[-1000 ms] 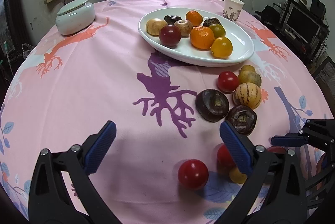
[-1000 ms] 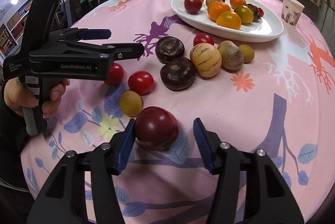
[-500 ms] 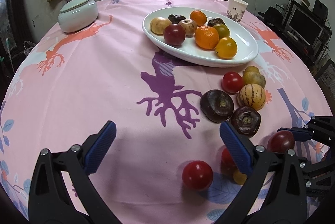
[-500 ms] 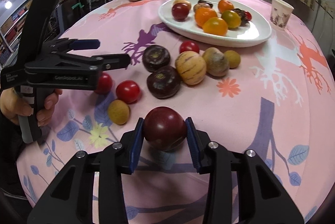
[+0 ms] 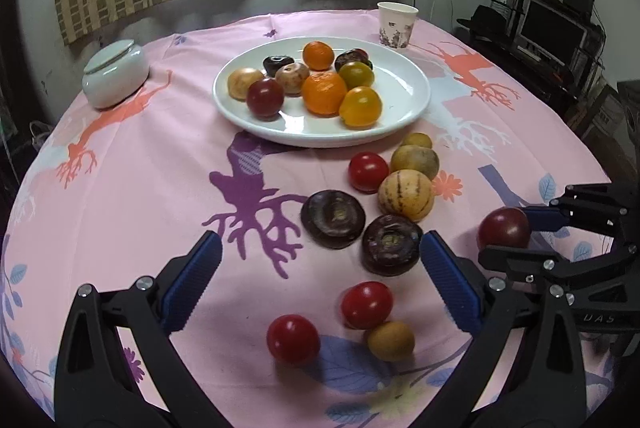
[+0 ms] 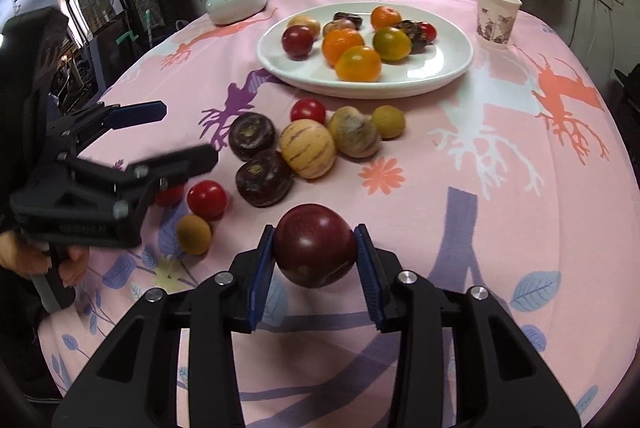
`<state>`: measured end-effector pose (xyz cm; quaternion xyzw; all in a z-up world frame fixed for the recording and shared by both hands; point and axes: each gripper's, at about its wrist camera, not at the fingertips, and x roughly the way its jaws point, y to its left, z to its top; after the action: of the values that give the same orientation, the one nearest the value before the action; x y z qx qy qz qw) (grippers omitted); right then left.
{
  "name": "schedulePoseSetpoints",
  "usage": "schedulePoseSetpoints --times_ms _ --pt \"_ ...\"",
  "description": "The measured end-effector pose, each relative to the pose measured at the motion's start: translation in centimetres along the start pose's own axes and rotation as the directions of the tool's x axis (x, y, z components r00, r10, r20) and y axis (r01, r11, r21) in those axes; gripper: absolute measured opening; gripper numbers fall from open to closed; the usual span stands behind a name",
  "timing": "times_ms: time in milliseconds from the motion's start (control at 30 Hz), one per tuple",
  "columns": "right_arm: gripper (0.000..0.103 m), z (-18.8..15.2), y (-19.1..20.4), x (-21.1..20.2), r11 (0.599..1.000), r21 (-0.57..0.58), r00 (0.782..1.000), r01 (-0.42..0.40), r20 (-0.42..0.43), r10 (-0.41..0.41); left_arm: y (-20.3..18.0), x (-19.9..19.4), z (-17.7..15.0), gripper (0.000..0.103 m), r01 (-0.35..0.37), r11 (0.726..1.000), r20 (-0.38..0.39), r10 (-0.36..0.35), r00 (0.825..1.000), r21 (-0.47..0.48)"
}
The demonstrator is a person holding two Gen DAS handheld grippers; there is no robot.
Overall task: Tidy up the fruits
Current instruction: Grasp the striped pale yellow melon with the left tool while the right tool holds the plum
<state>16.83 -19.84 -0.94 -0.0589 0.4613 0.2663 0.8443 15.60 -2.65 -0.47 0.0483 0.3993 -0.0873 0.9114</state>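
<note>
My right gripper (image 6: 315, 260) is shut on a dark red plum (image 6: 315, 251) and holds it just above the cloth; the same plum (image 5: 503, 228) shows at the right of the left wrist view. My left gripper (image 5: 318, 276) stands open above loose fruit: two red tomatoes (image 5: 293, 338) (image 5: 367, 305), a small tan fruit (image 5: 391, 341) and two dark purple fruits (image 5: 333, 213) (image 5: 391, 243). A striped yellow melon (image 5: 405, 194) lies beyond them. The white oval plate (image 5: 404, 116) at the table's far side carries several fruits, among them an orange (image 5: 324, 93).
A white lidded jar (image 5: 115, 74) stands at the far left and a paper cup (image 5: 397, 25) behind the plate. The round table wears a pink patterned cloth (image 5: 132, 188). Dark furniture and a monitor (image 5: 552, 32) stand to the right.
My right gripper has closed on the dark red plum and lifted it off the cloth. The left gripper has drifted forward and up, still open.
</note>
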Motion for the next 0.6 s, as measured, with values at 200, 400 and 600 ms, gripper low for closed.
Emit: schedulePoseSetpoints --times_ms 200,400,600 --pt "0.04 0.2 -1.8 -0.6 0.997 0.046 0.998 0.062 0.021 -0.063 -3.1 0.9 1.9 0.101 -0.014 0.999 -0.005 0.014 1.0 0.038" --pt "0.04 0.3 -4.9 -1.5 0.981 0.136 0.99 0.137 0.027 -0.141 -5.7 2.4 2.6 0.1 -0.03 0.995 -0.027 0.033 0.999 0.096" --pt "0.04 0.2 -7.7 -2.3 0.961 0.221 0.983 0.167 0.031 -0.178 -7.1 4.6 2.3 0.068 0.024 0.992 -0.092 -0.013 0.996 0.126"
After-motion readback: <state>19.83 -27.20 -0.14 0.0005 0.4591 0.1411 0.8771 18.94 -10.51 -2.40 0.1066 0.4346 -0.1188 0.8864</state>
